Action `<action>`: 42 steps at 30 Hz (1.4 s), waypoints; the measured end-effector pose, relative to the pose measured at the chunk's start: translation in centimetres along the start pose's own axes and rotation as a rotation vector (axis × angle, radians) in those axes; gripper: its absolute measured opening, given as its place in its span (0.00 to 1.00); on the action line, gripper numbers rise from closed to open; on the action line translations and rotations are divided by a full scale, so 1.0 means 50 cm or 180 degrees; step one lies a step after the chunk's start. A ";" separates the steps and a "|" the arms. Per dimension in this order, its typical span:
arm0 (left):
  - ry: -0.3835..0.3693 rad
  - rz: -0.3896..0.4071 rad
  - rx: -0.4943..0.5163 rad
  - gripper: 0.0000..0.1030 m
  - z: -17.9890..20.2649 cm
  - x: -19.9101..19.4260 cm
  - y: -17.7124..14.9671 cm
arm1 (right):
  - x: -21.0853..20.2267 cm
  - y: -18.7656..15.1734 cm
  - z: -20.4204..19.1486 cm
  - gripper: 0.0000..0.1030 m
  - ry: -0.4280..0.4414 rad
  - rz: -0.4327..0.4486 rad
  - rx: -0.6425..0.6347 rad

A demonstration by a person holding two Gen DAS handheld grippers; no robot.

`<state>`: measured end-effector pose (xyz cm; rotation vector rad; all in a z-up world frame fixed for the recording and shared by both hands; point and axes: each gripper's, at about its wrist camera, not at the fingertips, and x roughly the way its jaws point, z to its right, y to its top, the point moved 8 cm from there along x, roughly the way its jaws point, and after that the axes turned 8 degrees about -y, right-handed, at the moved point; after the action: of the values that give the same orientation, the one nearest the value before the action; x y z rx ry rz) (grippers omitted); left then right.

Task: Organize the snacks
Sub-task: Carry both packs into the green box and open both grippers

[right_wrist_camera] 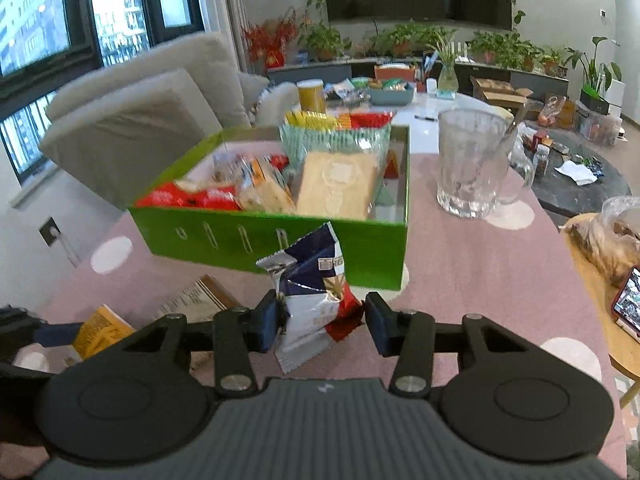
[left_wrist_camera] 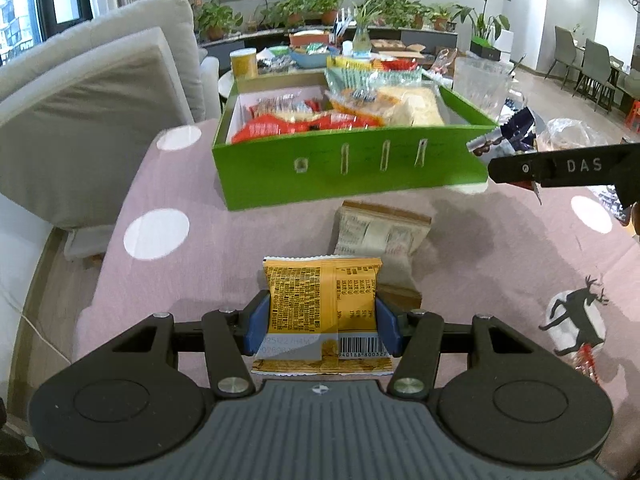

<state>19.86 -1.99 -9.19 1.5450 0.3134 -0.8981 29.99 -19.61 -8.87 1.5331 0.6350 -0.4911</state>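
Yellow packet [left_wrist_camera: 322,300] faces brown packet [left_wrist_camera: 380,236], then green box [left_wrist_camera: 352,168].

Right tool [right_wrist_camera: 322,322] pinching blue-white snack packet [right_wrist_camera: 316,300], green snack box [right_wrist_camera: 360,240] just beyond, possibly glass mug [right_wrist_camera: 472,160] right

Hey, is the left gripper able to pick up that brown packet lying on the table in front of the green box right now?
Probably not yet. The left gripper is already shut on a yellow snack packet, so its fingers are occupied. The brown packet itself lies uncovered on the tablecloth just beyond, before the green box.
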 end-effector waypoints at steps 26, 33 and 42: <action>0.0003 0.0537 0.0454 0.50 0.029 0.015 0.236 | 0.060 0.142 0.041 0.71 -0.0067 0.0305 0.0191; 0.0046 0.0547 0.0464 0.50 0.010 0.070 0.314 | 0.104 0.140 0.039 0.71 -0.0063 0.0195 0.0183; 0.0125 0.0398 0.0329 0.50 -0.028 0.208 0.394 | 0.143 0.132 0.036 0.70 -0.0075 0.0107 0.0182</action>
<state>40.27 -7.80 -2.27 1.6603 0.1986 -0.7972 39.83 -20.75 -8.67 1.5873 0.5805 -0.5048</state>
